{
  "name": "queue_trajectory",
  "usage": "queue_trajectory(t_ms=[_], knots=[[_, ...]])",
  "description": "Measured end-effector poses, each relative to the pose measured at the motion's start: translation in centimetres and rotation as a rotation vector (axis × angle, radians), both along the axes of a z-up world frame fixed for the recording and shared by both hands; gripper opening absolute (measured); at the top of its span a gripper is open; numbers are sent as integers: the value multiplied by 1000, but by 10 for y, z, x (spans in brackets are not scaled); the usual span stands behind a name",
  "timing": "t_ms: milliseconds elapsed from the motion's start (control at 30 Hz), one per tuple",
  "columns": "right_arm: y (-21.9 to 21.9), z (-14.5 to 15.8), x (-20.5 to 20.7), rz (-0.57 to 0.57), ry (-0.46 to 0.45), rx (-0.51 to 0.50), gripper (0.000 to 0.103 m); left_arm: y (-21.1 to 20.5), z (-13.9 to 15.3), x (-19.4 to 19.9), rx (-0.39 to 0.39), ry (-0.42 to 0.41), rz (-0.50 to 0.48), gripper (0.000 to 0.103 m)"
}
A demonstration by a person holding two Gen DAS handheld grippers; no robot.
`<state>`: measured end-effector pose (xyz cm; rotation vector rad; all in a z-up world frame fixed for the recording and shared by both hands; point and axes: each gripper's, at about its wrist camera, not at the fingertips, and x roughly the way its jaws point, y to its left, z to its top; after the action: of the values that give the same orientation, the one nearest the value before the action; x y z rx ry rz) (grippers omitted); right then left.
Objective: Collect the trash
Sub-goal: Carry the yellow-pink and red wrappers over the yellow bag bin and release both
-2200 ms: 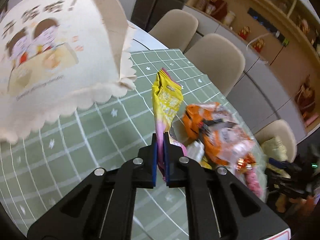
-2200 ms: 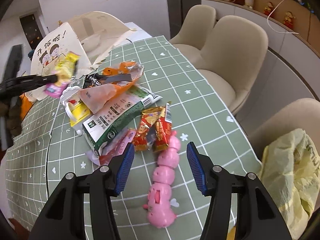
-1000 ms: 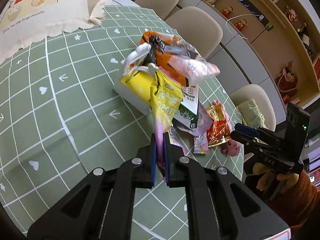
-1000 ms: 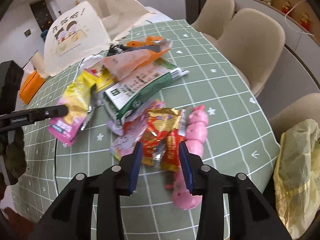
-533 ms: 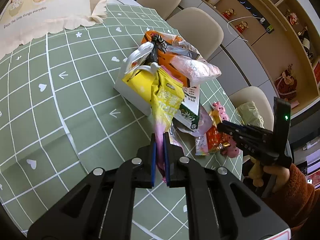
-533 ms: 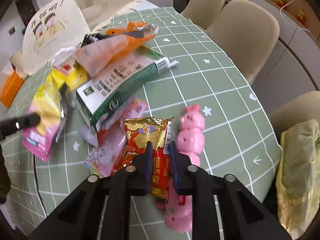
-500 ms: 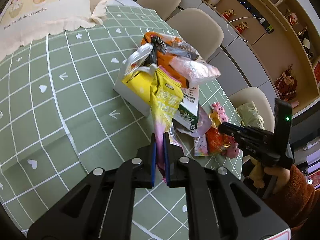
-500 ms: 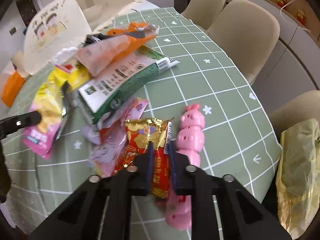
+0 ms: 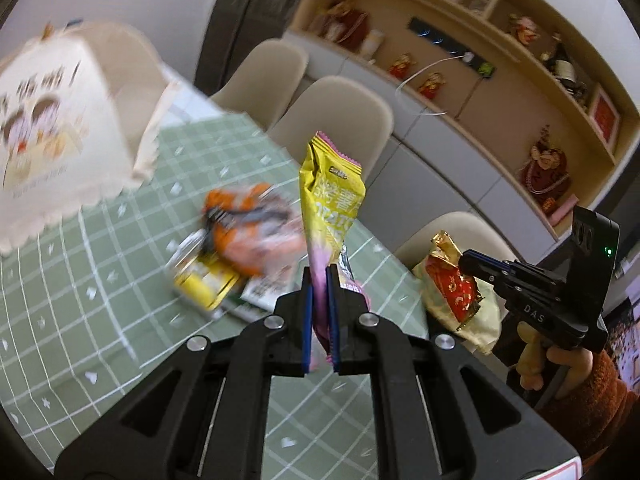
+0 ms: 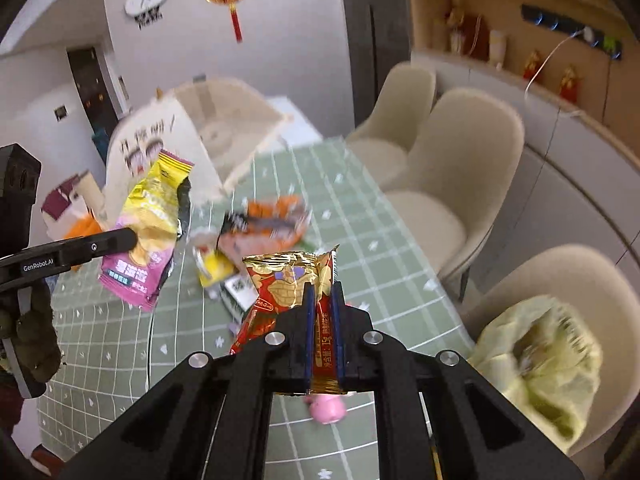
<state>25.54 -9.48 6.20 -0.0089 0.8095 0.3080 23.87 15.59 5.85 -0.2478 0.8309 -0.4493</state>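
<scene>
My left gripper (image 9: 319,280) is shut on a yellow and pink snack wrapper (image 9: 332,196) and holds it upright above the table; it also shows in the right wrist view (image 10: 148,232). My right gripper (image 10: 322,296) is shut on a red and gold wrapper (image 10: 292,276), lifted off the table; it also shows in the left wrist view (image 9: 452,280). A blurred pile of trash (image 9: 248,232) lies on the green grid tablecloth (image 9: 80,280): an orange bag, a yellow box and a green-and-white packet.
A cream paper bag with a cartoon print (image 9: 60,128) stands at the table's far left. A pink pig toy (image 10: 326,406) lies under my right gripper. A yellow plastic bag (image 10: 536,364) sits on a beige chair (image 10: 560,280). More chairs line the right side.
My right gripper has lifted the red and gold wrapper off the table. My left gripper has risen and tilted up with its yellow wrapper.
</scene>
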Motion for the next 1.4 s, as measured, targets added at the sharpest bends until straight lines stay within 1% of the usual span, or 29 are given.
queue_trajectory(t_ms=[67, 167, 233, 333, 467, 567, 700, 867, 1000, 1067, 1200, 1400], knots=[[-16, 16, -9, -16, -41, 1, 10, -19, 17, -3, 3, -36, -23, 6], [-41, 37, -24, -42, -87, 1, 10, -49, 36, -6, -6, -76, -64, 6], [-58, 48, -35, -57, -114, -8, 10, -72, 45, -6, -39, -90, -97, 6], [-90, 60, -52, -85, -160, -18, 10, -106, 46, 4, -93, -70, -131, 6], [-133, 63, -64, -148, -163, -7, 10, -155, 47, 12, -130, -36, -178, 6], [-174, 66, -75, -210, -174, 20, 10, -191, 45, 14, -127, -20, -226, 6], [-216, 62, -85, -270, -181, 18, 10, -236, 42, 8, -99, -22, -289, 6], [-266, 55, -98, -337, -184, 27, 10, -283, 23, 11, -86, 5, -369, 6], [-303, 42, -104, -379, -153, 42, 10, -323, -7, 20, -59, 68, -406, 6], [-314, 34, -103, -389, -139, 45, 10, -340, -21, 24, -33, 87, -407, 6], [-335, 18, -99, -408, -111, 71, 10, -373, -42, 35, 48, 113, -401, 6], [-358, -1, -84, -410, -90, 118, 10, -393, -66, 45, 130, 153, -375, 7]])
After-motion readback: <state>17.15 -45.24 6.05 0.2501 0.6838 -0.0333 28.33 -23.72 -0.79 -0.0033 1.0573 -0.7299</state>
